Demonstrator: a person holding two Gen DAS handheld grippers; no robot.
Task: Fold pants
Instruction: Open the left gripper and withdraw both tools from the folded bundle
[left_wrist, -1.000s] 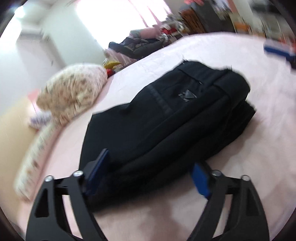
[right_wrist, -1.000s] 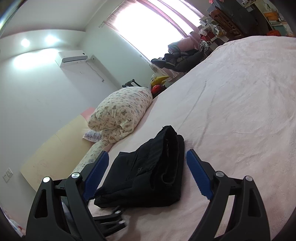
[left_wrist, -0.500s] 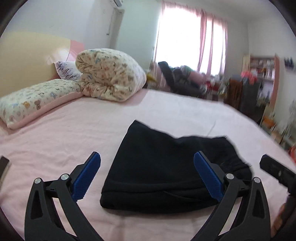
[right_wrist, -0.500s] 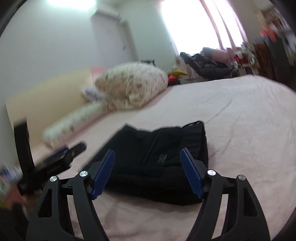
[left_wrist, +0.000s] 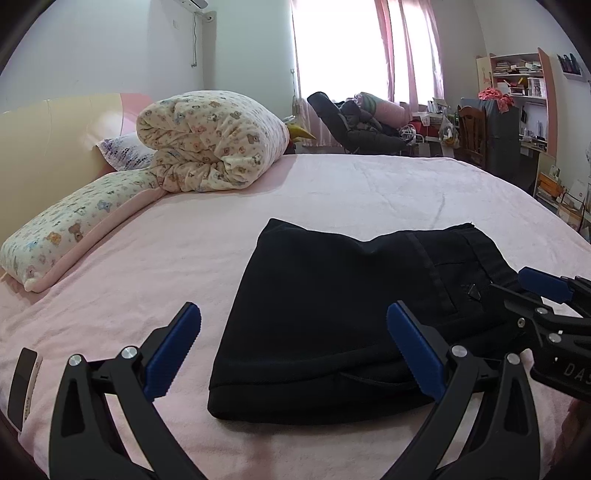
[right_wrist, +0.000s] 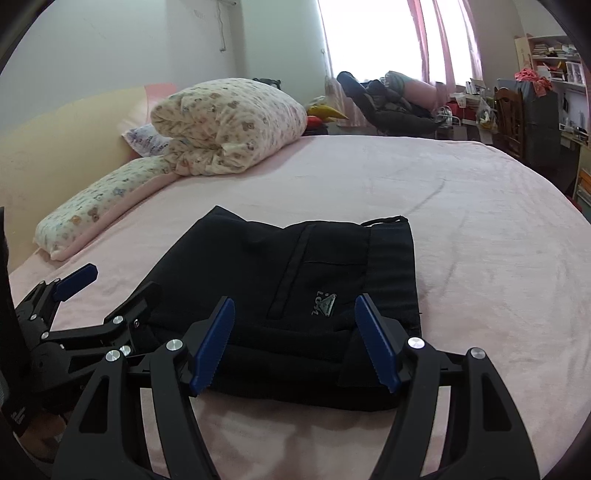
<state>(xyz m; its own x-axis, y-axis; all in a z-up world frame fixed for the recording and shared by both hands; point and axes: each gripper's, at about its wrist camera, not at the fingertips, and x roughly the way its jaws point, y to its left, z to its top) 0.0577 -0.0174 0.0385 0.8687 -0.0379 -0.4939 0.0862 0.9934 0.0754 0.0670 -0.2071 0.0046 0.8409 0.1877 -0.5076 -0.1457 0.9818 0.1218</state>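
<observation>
The black pants (left_wrist: 343, 310) lie folded into a thick rectangle on the pink bed (left_wrist: 369, 192); they also show in the right wrist view (right_wrist: 295, 280), with a small triangular logo facing up. My left gripper (left_wrist: 295, 350) is open and empty, just in front of the near edge of the pants. My right gripper (right_wrist: 295, 339) is open and empty, its fingertips at the near folded edge. The right gripper shows at the right edge of the left wrist view (left_wrist: 546, 295). The left gripper shows at the left of the right wrist view (right_wrist: 110, 284).
A rolled patterned quilt (left_wrist: 210, 144) and a long pillow (left_wrist: 74, 229) lie at the head of the bed on the left. A phone (left_wrist: 22, 387) lies at the near left edge. A chair with clothes (left_wrist: 354, 125), shelves and a desk (left_wrist: 517, 110) stand beyond the bed.
Both grippers have swung round and pulled back to the near side of the folded pants. They now sit side by side, level and open. The pants have not moved.
</observation>
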